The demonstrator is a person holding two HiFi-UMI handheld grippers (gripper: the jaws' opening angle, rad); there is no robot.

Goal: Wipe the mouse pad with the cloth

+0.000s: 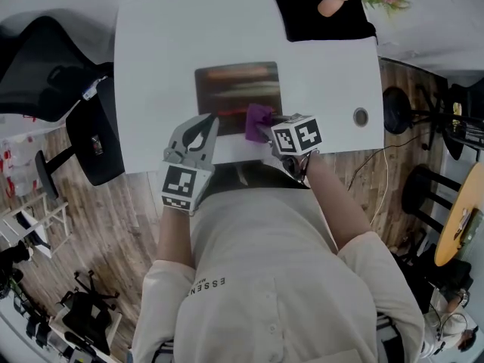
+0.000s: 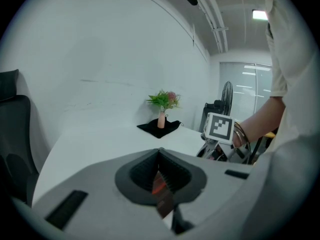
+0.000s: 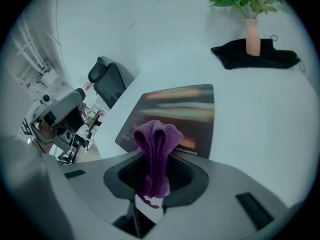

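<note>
Cloth (image 3: 157, 139) bunches purple in my right gripper (image 3: 155, 176); my left gripper (image 2: 161, 180) pinches the mouse pad (image 3: 180, 109) edge on the bench (image 1: 151, 89)

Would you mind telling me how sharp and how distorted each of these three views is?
Head view: wide-angle bend curves the table edges, and the mouse pad print looks smeared. Left gripper view: fisheye with black corners, a bright ceiling light at top right. Right gripper view: same fisheye; the cloth is sharp, the pad's print streaky.
</note>
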